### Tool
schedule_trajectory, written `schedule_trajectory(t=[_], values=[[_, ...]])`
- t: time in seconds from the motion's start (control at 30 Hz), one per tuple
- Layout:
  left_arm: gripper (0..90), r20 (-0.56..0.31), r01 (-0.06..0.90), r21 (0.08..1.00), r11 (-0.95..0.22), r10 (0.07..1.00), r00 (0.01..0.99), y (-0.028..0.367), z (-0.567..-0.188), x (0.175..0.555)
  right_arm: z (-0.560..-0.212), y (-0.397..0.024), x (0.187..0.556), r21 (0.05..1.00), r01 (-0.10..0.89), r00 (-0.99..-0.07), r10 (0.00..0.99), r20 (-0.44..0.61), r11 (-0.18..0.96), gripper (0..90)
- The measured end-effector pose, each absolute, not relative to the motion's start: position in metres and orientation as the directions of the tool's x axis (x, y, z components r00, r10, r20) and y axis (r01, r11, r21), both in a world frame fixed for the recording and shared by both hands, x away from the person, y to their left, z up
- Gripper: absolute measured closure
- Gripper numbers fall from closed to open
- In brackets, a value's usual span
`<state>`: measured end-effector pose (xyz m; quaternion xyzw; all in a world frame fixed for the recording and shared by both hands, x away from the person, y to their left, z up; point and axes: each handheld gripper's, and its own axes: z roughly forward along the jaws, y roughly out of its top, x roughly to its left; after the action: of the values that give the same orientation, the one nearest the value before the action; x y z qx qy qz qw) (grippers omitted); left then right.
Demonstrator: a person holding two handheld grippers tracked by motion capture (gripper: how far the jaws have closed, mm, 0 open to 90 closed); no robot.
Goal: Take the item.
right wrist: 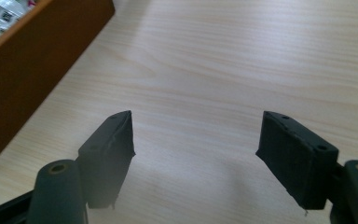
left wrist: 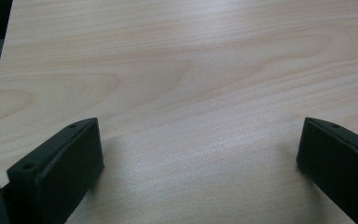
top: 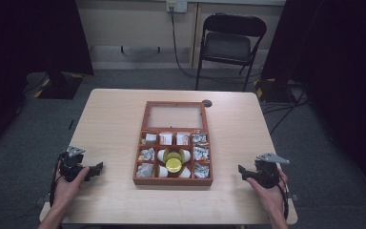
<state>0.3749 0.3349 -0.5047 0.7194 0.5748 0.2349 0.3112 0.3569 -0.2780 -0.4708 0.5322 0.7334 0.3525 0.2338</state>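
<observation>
1. Near the table's front corners, both grippers are held by the person's hands; no step is judged begun.
2. At the centre, toward the front edge, the wooden box lies open, packets and a yellow-lidded jar inside.
3. A reach inward is called for next.
4. The left gripper and right gripper are spread wide, holding nothing.
</observation>
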Motion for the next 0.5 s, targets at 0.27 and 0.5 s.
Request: schedule_trajectory(t=[0.27, 0.5], values=[[0.0, -0.019, 0.681, 0.718, -0.145, 0.974, 0.227, 0.335, -0.505, 0.375, -0.462, -0.271, 0.356, 0.783, 0.596, -0.354, 0.933, 0.06, 0.176, 29.2], [0.0, -0.02, 0.681, 0.718, -0.143, 0.974, 0.226, 0.335, -0.505, 0.375, -0.455, -0.263, 0.355, 0.791, 0.583, -0.4, 0.913, 0.084, 0.182, 29.9]])
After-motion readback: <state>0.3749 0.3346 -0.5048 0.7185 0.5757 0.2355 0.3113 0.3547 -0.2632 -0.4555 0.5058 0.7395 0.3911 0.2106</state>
